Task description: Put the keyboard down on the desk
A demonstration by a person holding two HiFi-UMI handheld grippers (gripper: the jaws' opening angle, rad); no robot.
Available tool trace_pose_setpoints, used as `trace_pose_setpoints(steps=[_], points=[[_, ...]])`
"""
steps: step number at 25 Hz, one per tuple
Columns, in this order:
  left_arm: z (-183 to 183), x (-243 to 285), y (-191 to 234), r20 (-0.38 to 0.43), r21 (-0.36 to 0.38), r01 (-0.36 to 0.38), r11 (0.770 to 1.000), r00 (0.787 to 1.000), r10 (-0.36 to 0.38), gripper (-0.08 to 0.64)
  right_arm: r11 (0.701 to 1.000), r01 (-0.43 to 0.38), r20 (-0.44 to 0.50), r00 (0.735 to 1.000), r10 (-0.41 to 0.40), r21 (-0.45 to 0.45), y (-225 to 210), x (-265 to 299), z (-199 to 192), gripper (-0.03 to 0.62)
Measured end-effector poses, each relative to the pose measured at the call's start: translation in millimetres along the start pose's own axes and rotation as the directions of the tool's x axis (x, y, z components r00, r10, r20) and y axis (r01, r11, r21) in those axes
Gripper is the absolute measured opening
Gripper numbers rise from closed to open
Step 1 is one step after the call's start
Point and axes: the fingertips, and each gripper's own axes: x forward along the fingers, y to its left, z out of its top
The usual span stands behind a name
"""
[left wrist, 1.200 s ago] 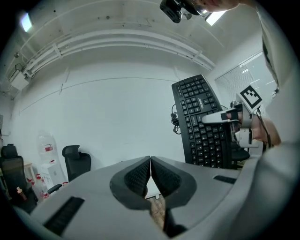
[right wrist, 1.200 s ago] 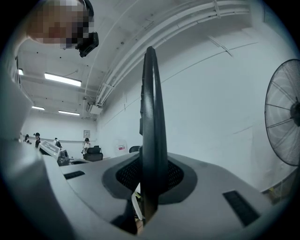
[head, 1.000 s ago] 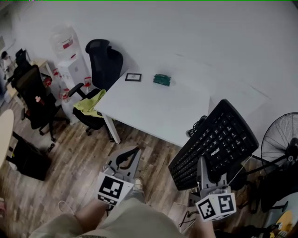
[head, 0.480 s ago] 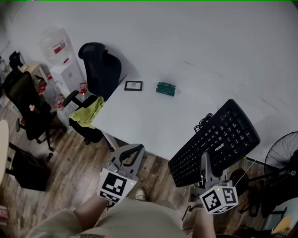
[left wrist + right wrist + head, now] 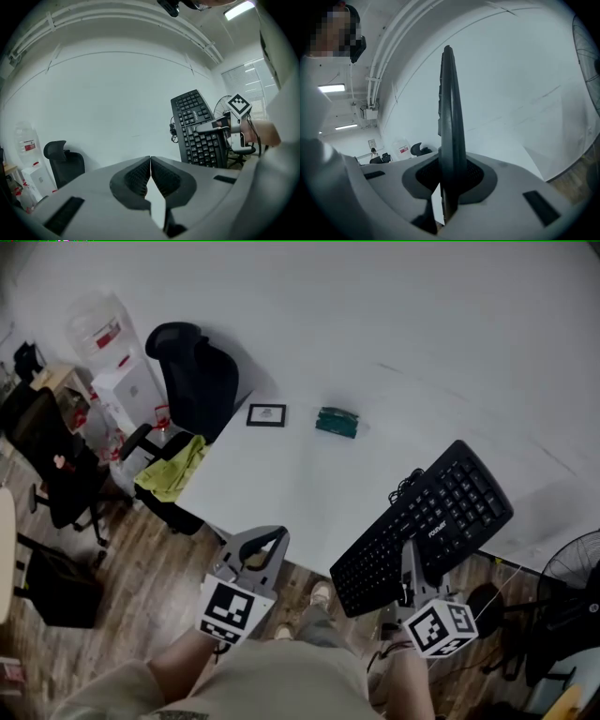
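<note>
A black keyboard [image 5: 427, 521] hangs tilted in the air over the right front corner of the white desk [image 5: 281, 474], its cable [image 5: 403, 486] trailing at its upper edge. My right gripper [image 5: 411, 557] is shut on the keyboard's near long edge. In the right gripper view the keyboard [image 5: 449, 108] stands edge-on, clamped in the right gripper [image 5: 449, 180]. My left gripper [image 5: 267, 545] hovers shut and empty in front of the desk's near edge. The left gripper view shows the left gripper [image 5: 150, 168] with its pads together, and the keyboard [image 5: 197, 124] off to the right.
A small framed picture [image 5: 266, 414] and a green object [image 5: 337, 421] lie at the desk's far side. A black office chair [image 5: 192, 371] with a yellow-green cloth [image 5: 173, 468] stands left of the desk, beside a water dispenser [image 5: 117, 371]. A floor fan [image 5: 572, 568] is at the right.
The desk has come closer and the keyboard, still held by the right gripper, has shifted left over the desk's corner. The left gripper stays shut in front of the desk edge.
</note>
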Motion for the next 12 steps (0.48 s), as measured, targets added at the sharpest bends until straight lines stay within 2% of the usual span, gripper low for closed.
trace_pose_setpoints(steps=[6,12], points=[[-8.7,53.4,24.8,-0.045,-0.009,-0.026,1.000,0.999,0.026,0.025,0.998,-0.003,-0.064,0.998,0.008,0.069,-34.2,59.6,-15.4,0.089],[-15.2,118.1,40.0,-0.109,-0.003,-0.020,1.000,0.994,0.020,0.025,0.979,0.000,-0.113,0.993,0.023,0.204,-75.7,124.0,-23.3,0.089]])
